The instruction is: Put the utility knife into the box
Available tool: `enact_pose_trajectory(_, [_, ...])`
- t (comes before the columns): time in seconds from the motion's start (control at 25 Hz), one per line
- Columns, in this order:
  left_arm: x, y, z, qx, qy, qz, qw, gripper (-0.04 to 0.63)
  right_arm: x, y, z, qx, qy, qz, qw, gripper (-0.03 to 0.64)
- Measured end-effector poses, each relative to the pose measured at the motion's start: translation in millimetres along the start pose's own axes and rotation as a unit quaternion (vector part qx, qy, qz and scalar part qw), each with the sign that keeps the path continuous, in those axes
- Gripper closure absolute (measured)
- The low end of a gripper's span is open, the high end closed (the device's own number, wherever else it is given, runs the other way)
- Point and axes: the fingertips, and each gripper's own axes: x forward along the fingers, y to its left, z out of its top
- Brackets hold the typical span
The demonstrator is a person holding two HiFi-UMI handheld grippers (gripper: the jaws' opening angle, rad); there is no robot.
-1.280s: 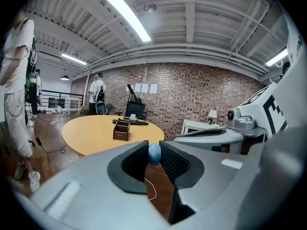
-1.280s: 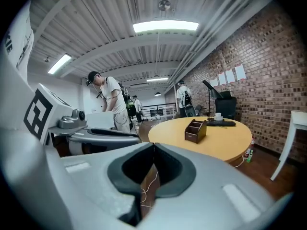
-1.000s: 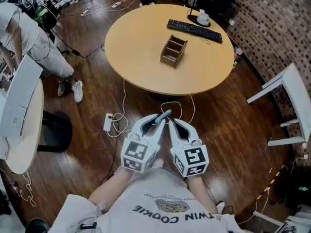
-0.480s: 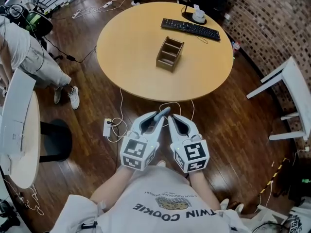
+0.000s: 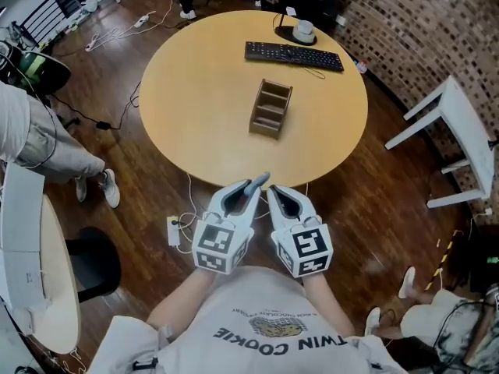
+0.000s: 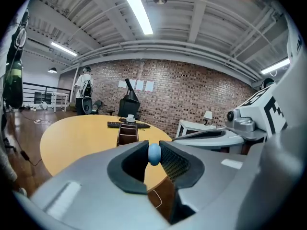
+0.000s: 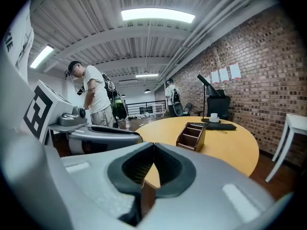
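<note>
Two grippers show side by side low in my head view, with their tips close together at the near edge of the round wooden table [image 5: 195,92]. The left gripper [image 5: 251,187] is pinching the utility knife [image 5: 262,181]. Its slim grey body sticks out past the fingertips toward the table. In the left gripper view I see a rounded blue end of it clamped between the two dark pads. The right gripper [image 5: 273,192] carries nothing, and in its own view the jaws are pressed together, pad against pad.

The box [image 5: 270,108], a brown wooden one divided into compartments, stands near the middle of the table, well apart from both grippers. Beyond it, along the far edge, lies a black keyboard [image 5: 294,54]. A cup [image 5: 303,30] sits on a dark round base just behind the keyboard.

On the wooden floor [image 5: 366,209] below the near edge lies a white power strip [image 5: 173,231] with cables looping from it. A white table [image 5: 448,119] stands off to the right. A person [image 5: 35,139] stands at the left, beside another pale table.
</note>
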Motion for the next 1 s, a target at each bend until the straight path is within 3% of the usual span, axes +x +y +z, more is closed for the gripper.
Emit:
enact_pose_trajectory(0.44, [28, 62, 20, 0.041, 0.012, -0.076, 0.9962, 0.523, 62, -1, 25, 0.005, -0.002, -0.079, 0.997, 0.614])
enact_pose_trajectory(1.0, [90, 73, 20, 0.1, 0.023, -0.141, 0.9846, 0.522, 93, -41, 20, 0.026, 0.007, -0.128, 0.991, 0.614])
